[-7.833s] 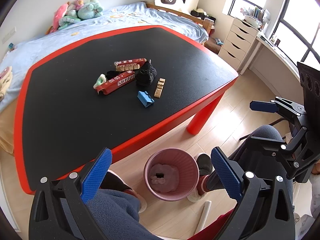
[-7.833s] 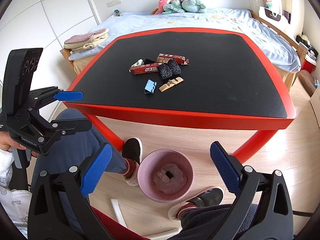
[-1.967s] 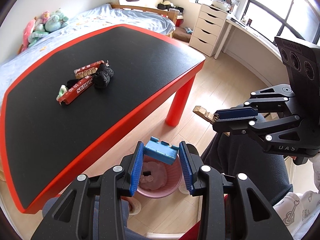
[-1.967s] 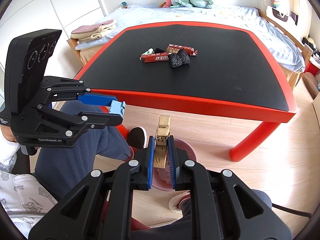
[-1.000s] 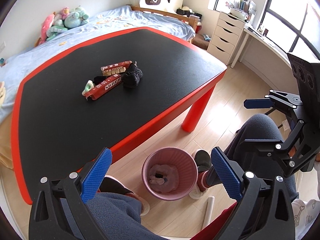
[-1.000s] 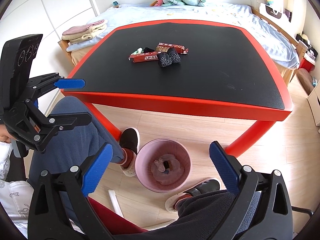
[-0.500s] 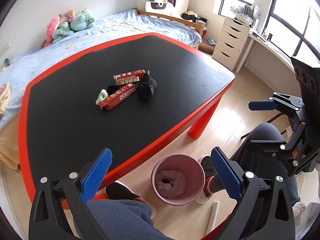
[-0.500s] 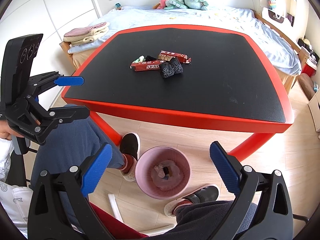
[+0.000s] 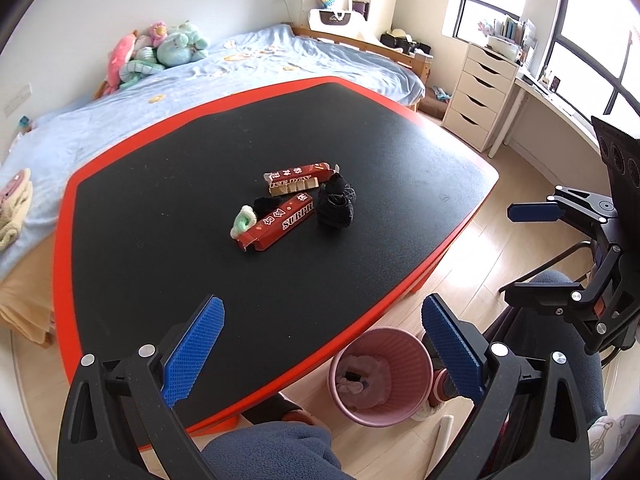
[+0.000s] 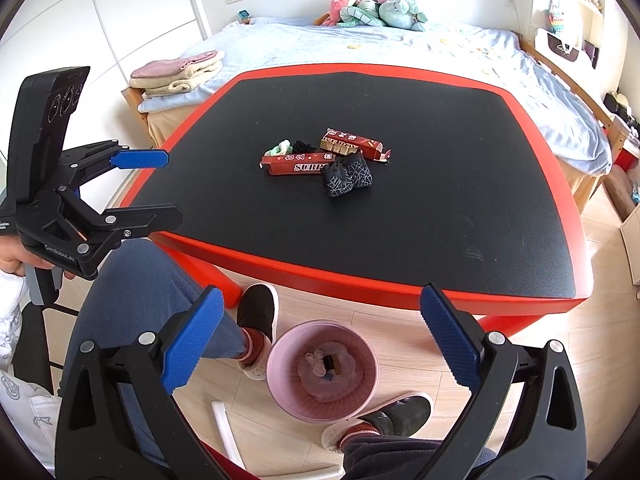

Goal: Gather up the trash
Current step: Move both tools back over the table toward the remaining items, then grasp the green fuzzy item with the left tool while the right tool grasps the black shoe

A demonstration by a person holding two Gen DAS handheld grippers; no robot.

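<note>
A small trash pile lies mid-table: a red "SURPRISE" box (image 9: 280, 221), a second red box (image 9: 298, 179), a crumpled black bag (image 9: 336, 202), a green-white wad (image 9: 243, 220) and a small black scrap (image 9: 264, 203). The same pile shows in the right wrist view, with the box (image 10: 298, 163) and the bag (image 10: 348, 176). The pink bin (image 9: 380, 370) stands on the floor by the table's near edge; it also shows in the right wrist view (image 10: 322, 368), with trash inside. My left gripper (image 9: 320, 344) is open and empty above the table edge. My right gripper (image 10: 320, 344) is open and empty above the bin.
The table is black with a red rim (image 9: 424, 276) and red legs (image 10: 504, 322). The person's legs and slippers (image 10: 258, 308) flank the bin. A white tube (image 10: 226, 424) lies on the floor. A bed (image 10: 360, 44) stands behind the table, drawers (image 9: 480, 96) far right.
Both grippers dropped their pieces into the bin about a second ago and stay open. The left gripper has since moved forward over the table edge, toward the pile.
</note>
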